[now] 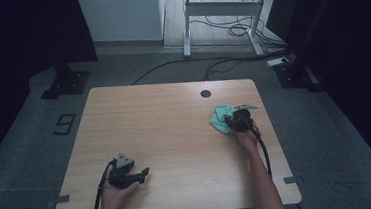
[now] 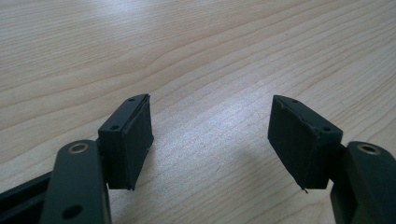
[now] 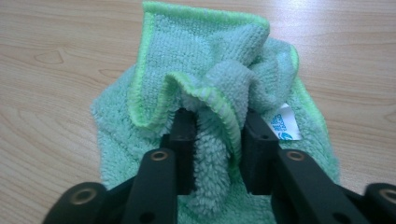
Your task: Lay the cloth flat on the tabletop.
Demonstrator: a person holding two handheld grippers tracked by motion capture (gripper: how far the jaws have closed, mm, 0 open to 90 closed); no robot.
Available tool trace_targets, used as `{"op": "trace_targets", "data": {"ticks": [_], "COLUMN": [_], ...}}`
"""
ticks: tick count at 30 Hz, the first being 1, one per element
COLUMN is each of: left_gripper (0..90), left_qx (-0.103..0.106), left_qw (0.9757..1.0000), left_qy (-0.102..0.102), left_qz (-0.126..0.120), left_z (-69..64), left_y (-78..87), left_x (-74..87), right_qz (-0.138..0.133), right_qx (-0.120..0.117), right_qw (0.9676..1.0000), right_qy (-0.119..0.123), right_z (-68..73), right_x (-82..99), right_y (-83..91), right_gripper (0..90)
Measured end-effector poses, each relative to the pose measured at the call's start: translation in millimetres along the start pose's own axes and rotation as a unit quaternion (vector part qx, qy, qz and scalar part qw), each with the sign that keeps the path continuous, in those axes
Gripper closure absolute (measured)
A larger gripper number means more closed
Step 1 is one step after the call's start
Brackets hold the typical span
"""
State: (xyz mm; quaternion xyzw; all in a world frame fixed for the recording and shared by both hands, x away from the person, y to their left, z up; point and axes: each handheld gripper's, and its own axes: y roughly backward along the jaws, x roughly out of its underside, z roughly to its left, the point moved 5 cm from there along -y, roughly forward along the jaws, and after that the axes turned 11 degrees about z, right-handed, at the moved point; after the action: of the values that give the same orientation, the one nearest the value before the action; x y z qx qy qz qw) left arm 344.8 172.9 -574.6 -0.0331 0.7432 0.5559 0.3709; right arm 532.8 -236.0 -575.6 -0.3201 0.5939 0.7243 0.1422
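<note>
Where right tongs (image 3: 212, 140) pinch green cloth (image 3: 205, 60), fold hides pads, white tag (image 3: 286, 122) half tucked

The left gripper (image 2: 210, 135) looks low across a table (image 2: 196, 46) of pale wood, whose grain runs in long, gently curving bands from the left edge toward the upper right. Its two black jaws rise from the bottom corners and stand wide apart, with bare wood in the gap between them. Each jaw ends in a blocky dark pad with small screw holes along its outer face; the pad surfaces face inward and look rough. Brass-coloured pivot rings sit on the linkage arms just below each pad. A soft sheen lies on the wood near the top.
</note>
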Motion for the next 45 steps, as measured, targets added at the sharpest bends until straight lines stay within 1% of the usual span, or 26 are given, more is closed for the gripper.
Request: {"op": "trace_targets", "data": {"ticks": [4, 8, 10, 11, 12, 13, 16, 21, 22, 23, 25, 29, 36, 37, 38, 39, 42, 45], "left_gripper": [30.8, 30.8, 30.8, 30.8, 30.8, 30.8, 30.8, 30.8, 30.8, 30.8, 30.8, 30.8, 30.7, 30.8, 30.8, 30.7, 30.8, 30.8], "left_qx": [-0.001, -0.002, -0.002, -0.002, -0.002, -0.001, 0.0, 0.0, 0.0, 0.0, -0.001, 0.0, -0.001, 0.0, 0.0, 0.0, 0.001, 0.002], "left_qw": [1.0, 1.0, 1.0, 1.0, 1.0, 1.0, 1.0, 1.0, 1.0, 0.9999, 1.0, 1.0, 0.9999, 0.9999, 0.9999, 0.9999, 0.9999, 0.9999], "left_qy": [-0.001, 0.003, 0.004, 0.003, 0.003, 0.003, 0.003, 0.005, 0.005, 0.007, 0.007, 0.006, 0.009, 0.009, 0.009, 0.008, 0.009, 0.01], "left_qz": [0.0, -0.002, -0.003, -0.003, -0.003, -0.003, -0.005, -0.008, -0.008, -0.008, -0.006, -0.006, -0.008, -0.008, -0.008, -0.008, -0.008, -0.009], "left_z": [1.0, 2.6, 2.7, 2.8, 2.8, 2.6, 2.1, 3.2, 3.2, 3.8, 4.3, 3.7, 4.5, 4.4, 4.4, 4.3, 4.6, 4.9], "left_y": [0.3, 1.2, 1.4, 1.8, 1.8, 1.8, 2.9, 4.1, 4.1, 3.5, 2.6, 2.9, 3.5, 3.3, 3.3, 3.3, 3.5, 4.0], "left_x": [0.2, -0.3, -0.4, -0.6, -0.6, -0.7, -0.8, -1.3, -1.3, -1.3, -1.0, -0.9, -1.2, -1.3, -1.3, -1.4, -1.6, -1.8], "right_qz": [-0.005, -0.02, -0.031, -0.035, -0.035, -0.042, -0.06, -0.08, -0.08, -0.09, -0.096, -0.107, -0.137, -0.143, -0.143, -0.152, -0.164, -0.179], "right_qx": [-0.009, -0.017, -0.028, -0.038, -0.038, -0.047, -0.065, -0.087, -0.087, -0.093, -0.097, -0.105, -0.122, -0.127, -0.127, -0.133, -0.14, -0.151], "right_qw": [0.9999, 0.9997, 0.9991, 0.9987, 0.9987, 0.998, 0.996, 0.9929, 0.9929, 0.9915, 0.9905, 0.9886, 0.9829, 0.9814, 0.9814, 0.9791, 0.9758, 0.971], "right_qy": [-0.003, 0.004, 0.0, -0.003, -0.003, 0.002, 0.004, 0.012, 0.012, 0.017, 0.019, 0.014, 0.02, 0.02, 0.02, 0.026, 0.036, 0.051], "right_z": [-2.0, -2.8, -2.6, -1.6, -1.6, 0.4, 5.7, 14.7, 14.7, 18.0, 20.2, 21.8, 29.6, 31.3, 31.3, 35.3, 43.4, 55.1], "right_x": [0.4, 2.1, 3.8, 4.2, 4.2, 3.4, 1.2, -1.8, -1.8, -3.2, -4.1, -5.8, -9.7, -10.5, -10.5, -12.1, -13.9, -15.8], "right_y": [0.9, 5.9, 11.7, 15.8, 15.8, 24.1, 37.0, 52.4, 52.4, 58.5, 62.5, 69.0, 91.4, 96.5, 96.5, 104.7, 116.6, 130.2], "right_gripper": [76.0, 77.4, 77.9, 78.0, 78.0, 78.2, 78.5, 78.7, 78.7, 78.8, 78.8, 78.9, 79.0, 79.0, 79.0, 79.1, 79.1, 79.1]}}
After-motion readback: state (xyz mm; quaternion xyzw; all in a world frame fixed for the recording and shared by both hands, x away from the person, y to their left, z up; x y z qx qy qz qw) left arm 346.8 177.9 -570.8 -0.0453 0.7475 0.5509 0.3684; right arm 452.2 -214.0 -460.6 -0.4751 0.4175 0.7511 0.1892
